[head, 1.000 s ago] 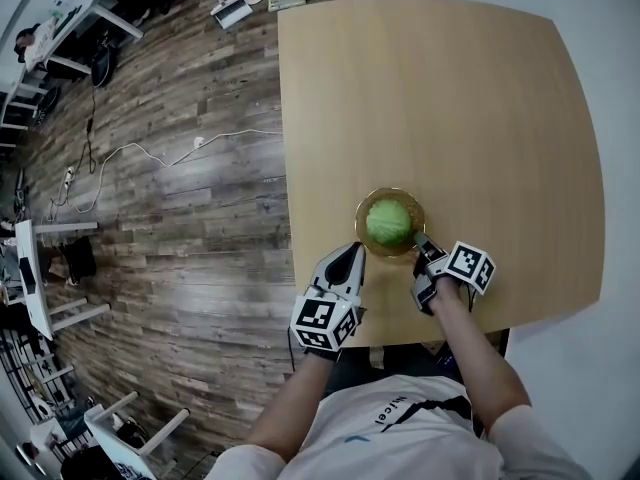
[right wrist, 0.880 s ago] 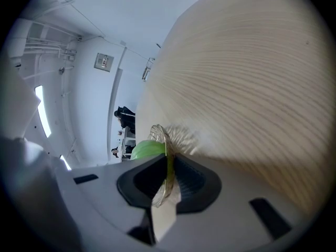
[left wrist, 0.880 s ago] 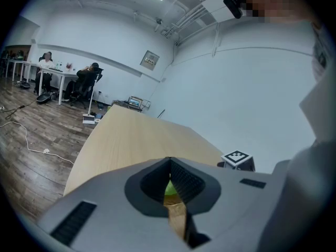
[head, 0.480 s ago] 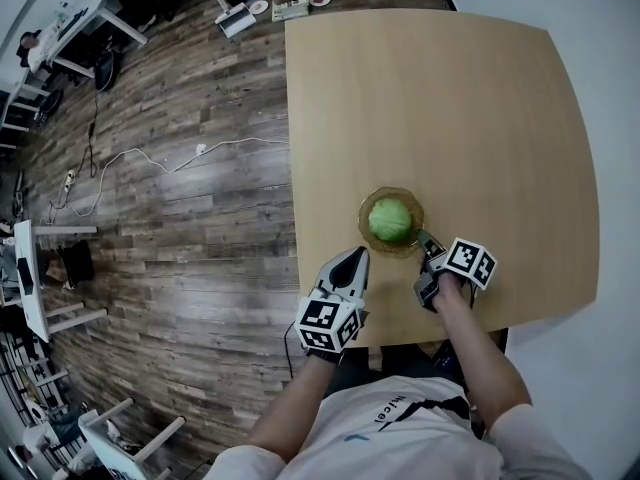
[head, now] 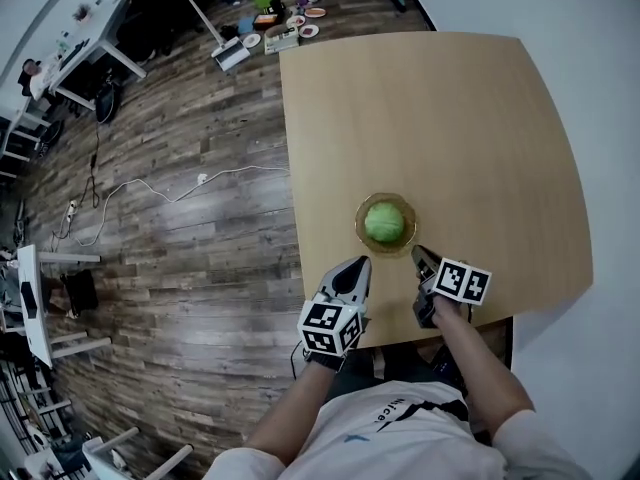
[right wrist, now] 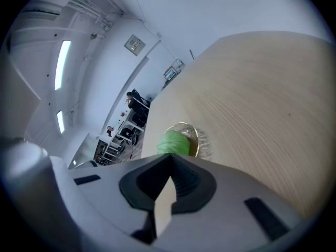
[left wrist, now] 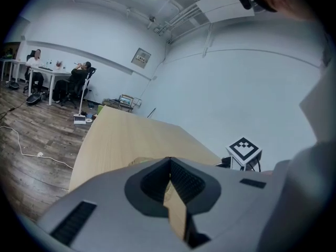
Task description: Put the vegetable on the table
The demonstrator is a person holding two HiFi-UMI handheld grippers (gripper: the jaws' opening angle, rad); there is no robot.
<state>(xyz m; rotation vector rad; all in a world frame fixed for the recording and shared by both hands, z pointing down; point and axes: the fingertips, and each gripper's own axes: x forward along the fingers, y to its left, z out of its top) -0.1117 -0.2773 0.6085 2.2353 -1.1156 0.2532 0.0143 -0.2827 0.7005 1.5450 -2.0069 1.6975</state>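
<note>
At the near edge of the surface [head: 450,118], left tongs [head: 361,262] and right tongs [head: 417,251] are clenched empty beside the bowl [head: 359,227] holding a green vegetable [head: 384,222].

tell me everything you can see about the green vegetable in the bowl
The vegetable is a round, pale green ball, like a small cabbage or lettuce. It sits whole in a shallow, clear, amber-tinted bowl on the person's side of the table. Only the bowl touches it; the right gripper is close but apart, jaws shut.
</note>
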